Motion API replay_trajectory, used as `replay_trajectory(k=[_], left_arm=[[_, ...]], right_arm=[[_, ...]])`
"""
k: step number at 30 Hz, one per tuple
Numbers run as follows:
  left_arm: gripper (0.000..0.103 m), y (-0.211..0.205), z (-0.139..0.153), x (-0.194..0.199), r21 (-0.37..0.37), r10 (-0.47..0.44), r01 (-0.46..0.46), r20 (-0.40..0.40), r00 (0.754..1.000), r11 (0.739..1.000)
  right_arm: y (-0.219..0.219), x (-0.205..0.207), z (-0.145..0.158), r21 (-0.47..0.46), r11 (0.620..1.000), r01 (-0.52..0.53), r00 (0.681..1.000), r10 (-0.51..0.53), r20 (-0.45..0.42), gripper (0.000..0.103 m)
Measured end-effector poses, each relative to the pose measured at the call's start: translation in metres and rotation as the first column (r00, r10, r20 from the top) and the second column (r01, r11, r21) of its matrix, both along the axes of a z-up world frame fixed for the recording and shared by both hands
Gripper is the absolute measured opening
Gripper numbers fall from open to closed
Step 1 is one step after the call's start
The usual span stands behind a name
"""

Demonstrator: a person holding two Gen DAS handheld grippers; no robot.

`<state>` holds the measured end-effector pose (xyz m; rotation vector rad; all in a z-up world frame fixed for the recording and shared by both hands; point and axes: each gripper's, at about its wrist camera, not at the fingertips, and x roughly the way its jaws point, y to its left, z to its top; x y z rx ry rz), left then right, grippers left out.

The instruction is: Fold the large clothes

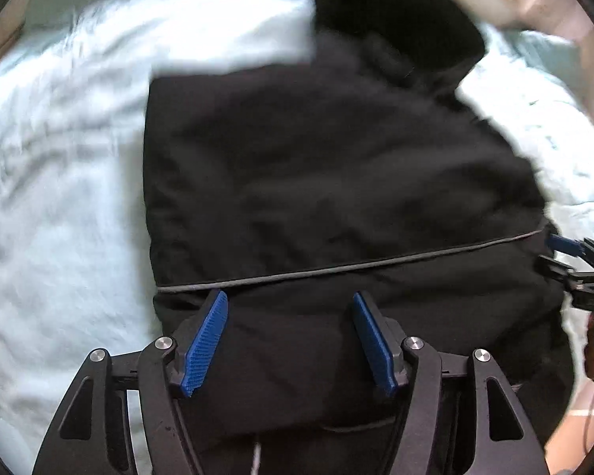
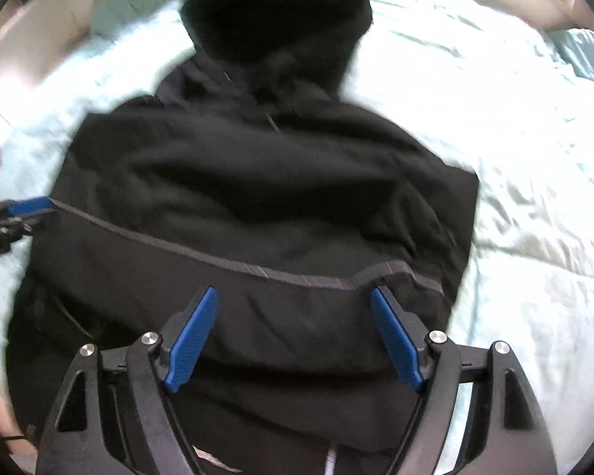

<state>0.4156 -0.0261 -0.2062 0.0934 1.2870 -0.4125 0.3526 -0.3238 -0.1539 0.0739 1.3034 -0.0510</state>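
Note:
A large black hooded jacket lies on a pale blue bedspread, with its hood at the far end and a thin grey piping line across it. It also shows in the right wrist view. My left gripper is open over the jacket's near part, holding nothing. My right gripper is open over the near hem, beside a raised grey fold, holding nothing. Each gripper shows at the other view's edge: the right gripper, the left gripper.
The bedspread spreads wide on both sides of the jacket. A beige bed frame or wall curves along the far edge. Floor shows at the lower right of the left wrist view.

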Motion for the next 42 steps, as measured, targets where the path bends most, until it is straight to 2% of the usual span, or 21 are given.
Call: replay_trajectory(k=[2,4,5,7,9,12,15,18,22,28,31,32,33,34,35,36,37,38,40,41,42], left_arm=[[0.068,-0.006,-0.005,-0.004,0.056,-0.029,0.028,0.012,1.0,0.998],[0.068,-0.017,0.005,-0.002,0.112,-0.068,0.066,0.016,0.998,0.992],[0.067,-0.018,0.013,0.0,0.111,-0.077,0.075,0.015,0.997,0.991],[0.067,-0.014,0.035,0.005,0.055,-0.081,0.079,0.036,0.996,0.995],[0.067,-0.011,0.066,0.017,-0.015,-0.072,0.074,0.087,0.994,0.997],[0.067,-0.016,0.111,0.055,-0.104,-0.025,0.046,0.197,0.98,0.994],[0.067,-0.027,0.132,0.101,-0.154,0.022,0.019,0.26,0.965,0.988],[0.067,-0.054,0.134,0.173,-0.217,0.096,-0.033,0.286,0.953,0.976],[0.067,-0.071,0.12,0.236,-0.278,0.138,-0.072,0.225,0.965,0.958],[0.067,-0.108,0.073,0.278,-0.23,0.09,-0.05,0.165,0.982,0.972],[0.067,-0.125,0.051,0.292,-0.147,0.069,-0.047,0.151,0.986,0.988],[0.065,-0.128,0.046,0.297,-0.126,0.078,-0.057,0.162,0.984,0.99],[0.041,-0.128,0.044,0.299,-0.122,0.088,-0.067,0.177,0.98,0.99],[0.009,-0.125,0.044,0.302,-0.135,0.102,-0.079,0.178,0.979,0.988],[0.01,-0.119,0.043,0.306,-0.166,0.116,-0.089,0.159,0.98,0.982],[0.009,-0.105,0.051,0.305,-0.243,0.145,-0.107,0.146,0.979,0.964],[0.009,-0.093,0.059,0.301,-0.301,0.164,-0.114,0.145,0.976,0.947],[0.009,-0.076,0.069,0.294,-0.387,0.181,-0.116,0.136,0.974,0.915],[0.009,-0.051,0.079,0.284,-0.514,0.184,-0.111,0.094,0.978,0.851],[0.009,-0.044,0.077,0.28,-0.543,0.176,-0.104,0.082,0.981,0.833],[0.009,-0.043,0.07,0.28,-0.507,0.166,-0.099,0.088,0.982,0.856]], right_arm=[[-0.005,-0.009,-0.016,0.042,0.999,0.02,0.999,-0.018,-0.033,0.078],[-0.005,-0.011,-0.015,0.007,1.0,-0.001,0.999,0.002,-0.044,0.078],[-0.002,-0.009,-0.009,-0.006,1.0,-0.019,0.999,0.019,-0.049,0.078],[-0.004,-0.003,0.002,0.007,1.0,-0.024,0.998,0.024,-0.052,0.076],[-0.014,0.003,0.029,0.071,0.997,-0.005,1.0,0.006,-0.017,0.074],[-0.031,0.022,0.072,0.117,0.993,0.015,0.994,-0.027,0.106,0.074],[-0.046,0.062,0.103,0.112,0.993,0.049,0.971,-0.073,0.228,0.074],[-0.065,0.108,0.11,0.107,0.989,0.106,0.945,-0.134,0.298,0.074],[-0.097,0.162,0.104,0.195,0.965,0.174,0.924,-0.229,0.306,0.074],[-0.098,0.208,0.068,0.188,0.967,0.172,0.936,-0.22,0.275,0.072],[-0.096,0.218,0.05,0.185,0.967,0.177,0.943,-0.22,0.25,0.066],[-0.095,0.225,0.044,0.186,0.965,0.186,0.943,-0.228,0.241,0.059],[-0.095,0.23,0.038,0.193,0.961,0.196,0.942,-0.24,0.235,0.053],[-0.096,0.235,0.034,0.198,0.959,0.204,0.939,-0.249,0.238,0.049],[-0.096,0.236,0.031,0.189,0.959,0.211,0.936,-0.254,0.245,0.032],[-0.1,0.232,0.036,0.18,0.959,0.22,0.926,-0.264,0.27,0.015],[-0.106,0.223,0.046,0.21,0.953,0.217,0.91,-0.276,0.311,0.016],[-0.113,0.213,0.057,0.238,0.947,0.216,0.891,-0.291,0.348,0.015],[-0.119,0.197,0.07,0.263,0.943,0.205,0.872,-0.298,0.389,0.014],[-0.117,0.192,0.071,0.265,0.945,0.192,0.873,-0.288,0.393,0.014],[-0.115,0.191,0.067,0.256,0.949,0.183,0.88,-0.275,0.388,0.014]])
